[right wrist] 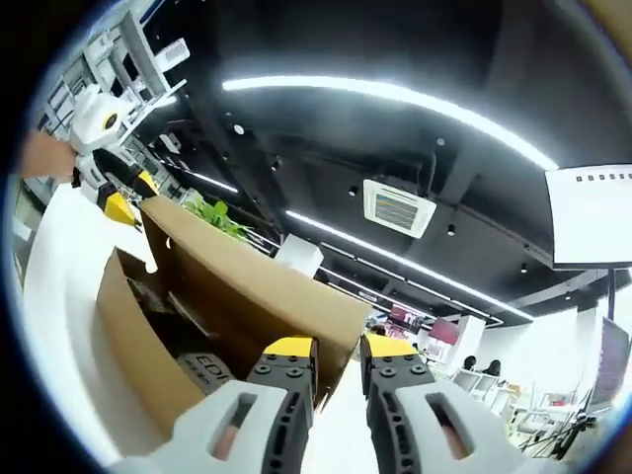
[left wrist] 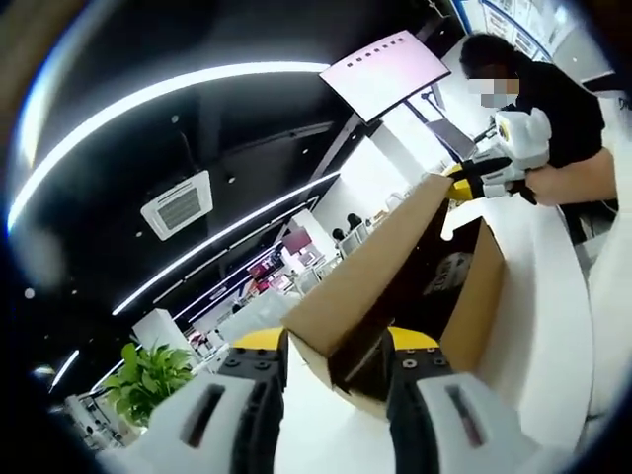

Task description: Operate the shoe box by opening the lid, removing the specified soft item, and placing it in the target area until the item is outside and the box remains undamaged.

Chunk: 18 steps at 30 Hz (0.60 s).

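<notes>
Both tools pinch the raised cardboard lid of the shoe box (left wrist: 395,267) (open, centre frame, on the white table (left wrist: 553,326)): left tool (left wrist: 336,360) at one end, right tool (right wrist: 338,357) at the other.

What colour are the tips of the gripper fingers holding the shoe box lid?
Yellow tips on black fingers, seen best in the right gripper view, clamped on the brown cardboard lid.

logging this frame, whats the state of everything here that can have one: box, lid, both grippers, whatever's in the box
shoe box: open, on the white surface
lid: raised, standing up along one side
left gripper: shut on lid edge at one end
right gripper: shut on lid edge at the other end
contents: inside the box, dark, too unclear to identify
ceiling lights: on
</notes>
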Motion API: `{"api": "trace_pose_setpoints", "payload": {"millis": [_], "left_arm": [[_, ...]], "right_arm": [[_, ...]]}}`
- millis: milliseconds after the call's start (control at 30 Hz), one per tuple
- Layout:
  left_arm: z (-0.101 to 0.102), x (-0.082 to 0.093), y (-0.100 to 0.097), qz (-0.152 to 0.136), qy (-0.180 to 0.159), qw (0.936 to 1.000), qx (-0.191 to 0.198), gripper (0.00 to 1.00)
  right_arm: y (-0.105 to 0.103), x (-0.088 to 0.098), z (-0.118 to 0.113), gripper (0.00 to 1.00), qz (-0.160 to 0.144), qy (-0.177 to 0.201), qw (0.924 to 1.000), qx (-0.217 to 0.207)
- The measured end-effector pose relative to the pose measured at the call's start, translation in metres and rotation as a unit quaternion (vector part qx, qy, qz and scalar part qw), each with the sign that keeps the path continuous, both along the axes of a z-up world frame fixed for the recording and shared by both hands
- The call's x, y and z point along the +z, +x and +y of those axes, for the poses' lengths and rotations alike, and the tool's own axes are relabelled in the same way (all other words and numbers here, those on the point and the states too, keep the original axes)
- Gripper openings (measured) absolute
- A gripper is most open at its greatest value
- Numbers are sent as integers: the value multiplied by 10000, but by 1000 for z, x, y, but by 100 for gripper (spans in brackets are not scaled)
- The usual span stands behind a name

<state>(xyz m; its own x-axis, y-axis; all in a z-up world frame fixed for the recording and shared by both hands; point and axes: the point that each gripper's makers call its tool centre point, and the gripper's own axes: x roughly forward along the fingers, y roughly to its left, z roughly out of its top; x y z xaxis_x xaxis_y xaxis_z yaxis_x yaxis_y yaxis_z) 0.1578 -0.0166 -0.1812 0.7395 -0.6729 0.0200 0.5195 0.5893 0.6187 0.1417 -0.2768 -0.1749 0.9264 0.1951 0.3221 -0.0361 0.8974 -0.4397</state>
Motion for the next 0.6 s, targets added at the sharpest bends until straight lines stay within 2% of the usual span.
{"api": "trace_pose_setpoints", "payload": {"millis": [67, 133, 267, 367, 467, 533, 600], "left_arm": [[0, -2, -1, 51, 57, 10000, -41, 39], [0, -3, -3, 54, 132, 9999, -74, 39], [1, -2, -3, 49, 234, 9996, -125, 37], [2, -4, -4, 165, 261, 9994, -173, 37], [3, -6, -4, 261, 299, 9990, -182, 37], [5, -4, -4, 296, 263, 9990, -196, 37], [6, -5, -5, 416, 246, 9985, -254, 36]], "right_arm": [[2, -1, -1, 18, 58, 101, 9999, 52], [7, -1, -4, 18, 32, 26, 10000, -6], [8, 3, -4, 13, -23, 11, 10000, -93], [9, 7, -12, 5, 73, 361, 9991, -205], [11, 9, -14, 3, 219, 468, 9984, -217], [11, 10, -14, 3, 212, 291, 9987, -349], [12, 10, -14, 3, 229, 277, 9985, -410]]}}
